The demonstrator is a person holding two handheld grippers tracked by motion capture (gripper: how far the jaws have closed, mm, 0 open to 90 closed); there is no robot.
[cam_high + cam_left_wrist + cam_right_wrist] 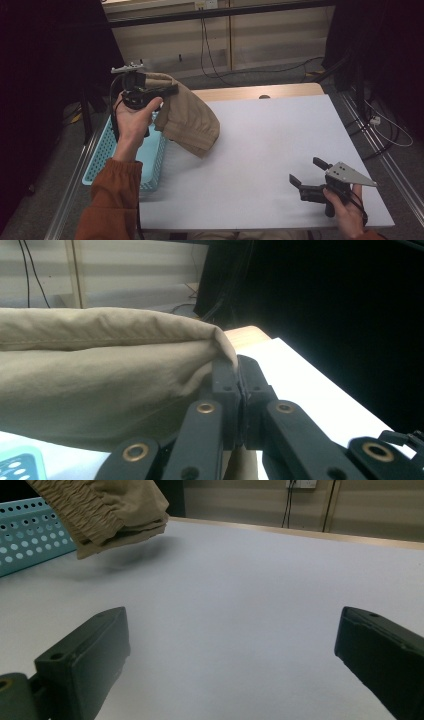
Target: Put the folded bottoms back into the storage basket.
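While my right claw sits at the near right corner of the worktop, jaws spread wide with nothing between them, it has bare white surface ahead of it on every side. That corner leaves little margin: the worktop's near and right edges are just beside my hand there, so any sweep should go inward, toward the middle.

Farther out on the left, my left claw is clamped tight on the cloth, a folded tan garment that hangs in the air above the worktop's left edge, just beside the blue basket. From the left claw's own camera the jaws meet on a bunched fold at the cloth's top corner, and the rest droops away below it. I judge it soft and light, with no stiffness at all: it will sag, swing and unfold wherever it is not held. The fabric looks matte, so I don't expect it to slip, but one pinch point means the layers can slide apart. The gathered, elastic-looking band seen from the right claw looks thicker, and I would take a second hold there, or on the hanging lower edge, to spread it.

The middle of the worktop is open and wide enough to lay it flat. The basket's wall stands just beside the hanging hem, so I should carry it clear of that rim. Beyond, the worktop's wooden far edge gives onto floor and cables.
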